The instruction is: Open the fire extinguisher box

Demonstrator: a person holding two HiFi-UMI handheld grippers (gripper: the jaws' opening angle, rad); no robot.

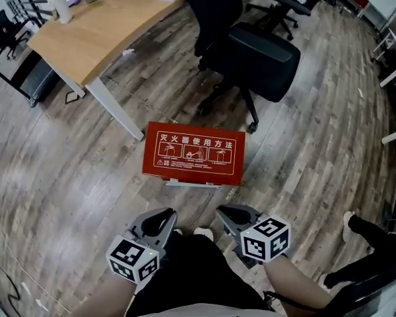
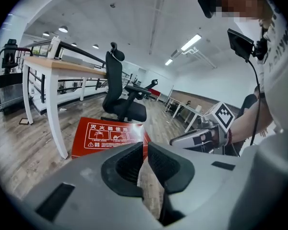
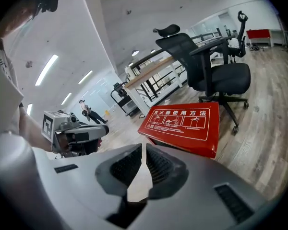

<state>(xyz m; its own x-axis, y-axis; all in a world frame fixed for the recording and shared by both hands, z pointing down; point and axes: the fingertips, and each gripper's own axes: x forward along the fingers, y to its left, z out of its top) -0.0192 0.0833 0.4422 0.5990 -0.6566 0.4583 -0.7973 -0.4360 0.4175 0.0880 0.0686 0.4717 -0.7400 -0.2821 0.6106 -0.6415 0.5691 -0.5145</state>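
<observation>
Head view: red fire extinguisher box flat on the wood floor at centre frame, lid down, below an office chair. Left gripper and right gripper at bottom, clear of it.

Left gripper view: jaws closed, empty; box just above them, left of centre.

Right gripper view: jaws closed on nothing; box right of centre.

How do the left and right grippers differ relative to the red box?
The left gripper faces the left half of the red box; the right gripper faces its right half. In its own view the left gripper sees the box left of its fingers, the right gripper to the right. Both are shut, empty and short of the box.
</observation>
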